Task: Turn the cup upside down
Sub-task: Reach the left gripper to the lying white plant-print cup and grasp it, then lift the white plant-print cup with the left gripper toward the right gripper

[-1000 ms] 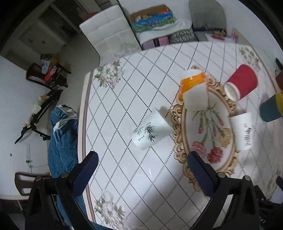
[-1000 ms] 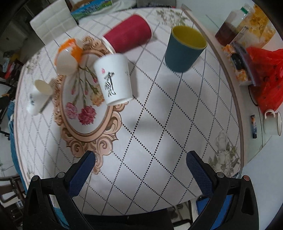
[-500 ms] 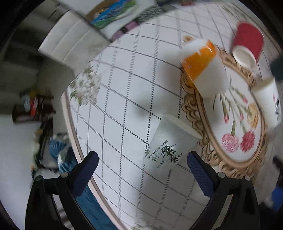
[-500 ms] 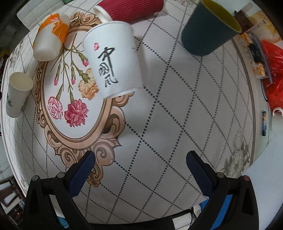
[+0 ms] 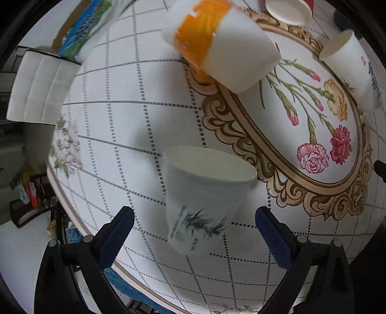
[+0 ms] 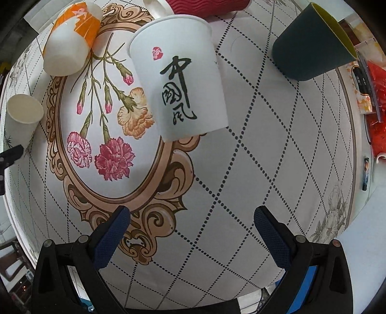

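Observation:
A white paper cup with a bamboo print (image 5: pixel 202 200) stands upright on the table, just ahead of my open left gripper (image 5: pixel 193 227), between the lines of its fingers but untouched. It also shows at the left in the right wrist view (image 6: pixel 23 116). A white cup with black calligraphy (image 6: pixel 181 82) stands upright ahead of my open, empty right gripper (image 6: pixel 191 228), some way off; it also shows in the left wrist view (image 5: pixel 354 65).
An orange-and-white cup (image 5: pixel 222 46) lies on its side on the floral oval of the tablecloth (image 6: pixel 72 183). A red ribbed cup (image 6: pixel 207 7) lies behind. A dark teal cup (image 6: pixel 311 43) stands at the right. Red bags and clutter (image 6: pixel 376 96) line the right edge.
Both grippers have moved forward and lower. The bamboo cup now sits large between the left fingers' lines. The calligraphy cup has grown nearer in the right wrist view. No cup moved.

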`<state>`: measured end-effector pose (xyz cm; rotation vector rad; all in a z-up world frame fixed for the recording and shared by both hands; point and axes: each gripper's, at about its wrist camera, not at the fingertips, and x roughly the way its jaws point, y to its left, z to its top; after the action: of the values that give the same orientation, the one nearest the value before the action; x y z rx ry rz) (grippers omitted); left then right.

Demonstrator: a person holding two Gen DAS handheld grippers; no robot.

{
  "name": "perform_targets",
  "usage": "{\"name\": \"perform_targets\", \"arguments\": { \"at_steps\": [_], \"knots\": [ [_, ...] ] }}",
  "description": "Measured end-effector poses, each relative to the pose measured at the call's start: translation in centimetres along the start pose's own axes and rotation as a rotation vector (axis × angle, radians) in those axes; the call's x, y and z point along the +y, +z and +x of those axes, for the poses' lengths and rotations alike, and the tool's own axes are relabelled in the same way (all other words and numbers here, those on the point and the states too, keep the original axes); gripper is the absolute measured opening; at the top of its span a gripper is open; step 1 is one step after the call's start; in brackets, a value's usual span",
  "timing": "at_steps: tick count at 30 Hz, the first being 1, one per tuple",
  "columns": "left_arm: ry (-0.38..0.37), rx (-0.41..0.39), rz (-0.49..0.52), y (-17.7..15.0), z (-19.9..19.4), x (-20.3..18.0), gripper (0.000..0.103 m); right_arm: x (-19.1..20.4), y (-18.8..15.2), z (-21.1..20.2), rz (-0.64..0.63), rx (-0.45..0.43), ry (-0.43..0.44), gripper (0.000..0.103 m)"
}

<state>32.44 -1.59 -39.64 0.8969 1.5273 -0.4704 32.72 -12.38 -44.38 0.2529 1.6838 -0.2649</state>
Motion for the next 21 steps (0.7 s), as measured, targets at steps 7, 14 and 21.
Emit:
{"name": "perform_targets", "arguments": {
  "at_steps": [7, 14, 21],
  "knots": [
    [-0.028, 0.022, 0.034, 0.8, 1.7, -0.3, 0.096, -0.8, 0.0, 0.3, 0.009, 0.004, 0.002, 0.103],
    [-0.043, 0.029, 0.018, 1.1, 2.0, -0.1, 0.062, -1.3, 0.1, 0.1, 0.006, -0.002, 0.006, 0.103],
    [-0.061, 0.009, -0.033, 0.8, 1.9, 0.1, 0.061, -1.0, 0.0, -0.4, 0.002, -0.011, 0.007, 0.103]
  ]
}}
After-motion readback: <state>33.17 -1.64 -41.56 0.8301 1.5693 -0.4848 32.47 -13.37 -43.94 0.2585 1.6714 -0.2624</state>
